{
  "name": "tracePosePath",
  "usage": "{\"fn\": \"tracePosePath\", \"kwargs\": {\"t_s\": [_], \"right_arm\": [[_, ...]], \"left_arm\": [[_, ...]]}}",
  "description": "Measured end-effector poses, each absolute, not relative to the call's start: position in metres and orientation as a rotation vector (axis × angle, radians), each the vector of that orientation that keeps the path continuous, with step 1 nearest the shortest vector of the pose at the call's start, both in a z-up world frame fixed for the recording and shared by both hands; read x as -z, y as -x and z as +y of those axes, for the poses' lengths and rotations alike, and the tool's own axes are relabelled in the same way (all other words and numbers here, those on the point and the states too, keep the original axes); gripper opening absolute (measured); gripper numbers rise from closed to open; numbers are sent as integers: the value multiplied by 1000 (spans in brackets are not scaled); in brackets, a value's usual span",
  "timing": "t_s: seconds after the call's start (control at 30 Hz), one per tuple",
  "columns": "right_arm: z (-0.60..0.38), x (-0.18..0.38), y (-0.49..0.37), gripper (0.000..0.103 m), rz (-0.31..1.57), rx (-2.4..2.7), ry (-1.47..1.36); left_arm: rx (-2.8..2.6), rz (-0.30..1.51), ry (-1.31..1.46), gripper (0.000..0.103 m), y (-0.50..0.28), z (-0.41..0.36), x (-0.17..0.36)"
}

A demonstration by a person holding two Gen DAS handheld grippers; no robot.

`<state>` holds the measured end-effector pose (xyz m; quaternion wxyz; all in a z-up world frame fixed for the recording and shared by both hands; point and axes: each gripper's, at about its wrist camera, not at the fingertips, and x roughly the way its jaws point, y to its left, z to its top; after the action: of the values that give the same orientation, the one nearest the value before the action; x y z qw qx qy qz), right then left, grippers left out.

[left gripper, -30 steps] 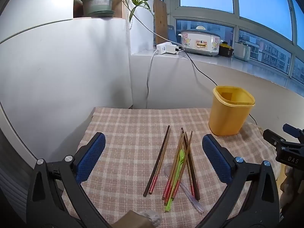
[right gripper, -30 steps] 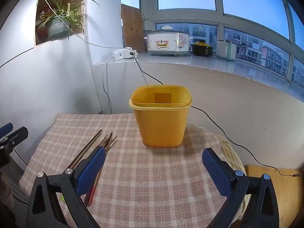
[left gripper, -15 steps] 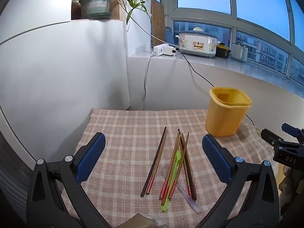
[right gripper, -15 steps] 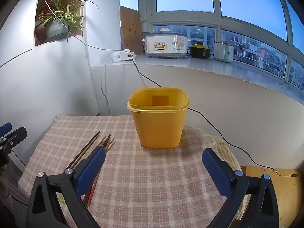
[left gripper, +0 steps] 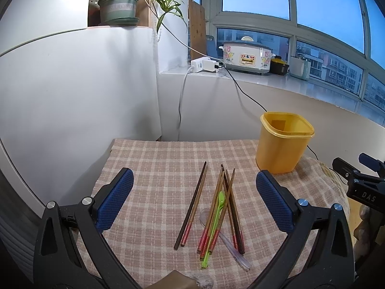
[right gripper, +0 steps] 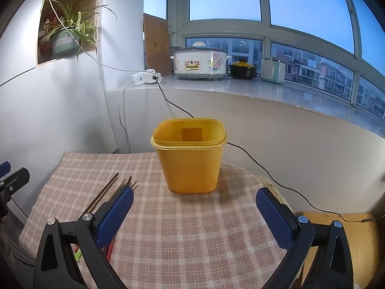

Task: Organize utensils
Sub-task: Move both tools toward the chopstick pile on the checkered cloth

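Several brown chopsticks point(left gripper: 226, 207) with red ends lie in a loose bundle on the checked cloth point(left gripper: 156, 168), with a green plastic spoon point(left gripper: 214, 221) and a clear spoon point(left gripper: 231, 245) among them. An empty yellow tub point(left gripper: 284, 142) stands upright at the right. My left gripper point(left gripper: 195, 200) is open and empty, held above the bundle. My right gripper point(right gripper: 195, 214) is open and empty in front of the yellow tub point(right gripper: 190, 156); the chopstick tips point(right gripper: 108, 190) show behind its left finger.
The cloth covers a small table against a white wall. A black cable point(right gripper: 276, 180) runs behind the tub and off the right edge. A sill behind holds a rice cooker point(left gripper: 245, 55) and a power strip point(left gripper: 204, 65). A potted plant point(left gripper: 120, 7) sits high left.
Both grippers have drawn back and risen slightly, so the chopsticks and tub look a little smaller and farther. Nothing on the cloth has moved.
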<state>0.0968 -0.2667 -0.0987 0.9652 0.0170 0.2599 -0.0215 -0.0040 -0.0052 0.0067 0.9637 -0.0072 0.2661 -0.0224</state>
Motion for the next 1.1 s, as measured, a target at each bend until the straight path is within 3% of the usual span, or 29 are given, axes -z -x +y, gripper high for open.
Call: {"fn": "tracePosePath", "kwargs": {"t_s": [1.1], "right_arm": [[-251, 96, -94, 103, 559, -170, -111]], "left_arm": [[207, 590, 122, 103, 0, 0, -4]]}}
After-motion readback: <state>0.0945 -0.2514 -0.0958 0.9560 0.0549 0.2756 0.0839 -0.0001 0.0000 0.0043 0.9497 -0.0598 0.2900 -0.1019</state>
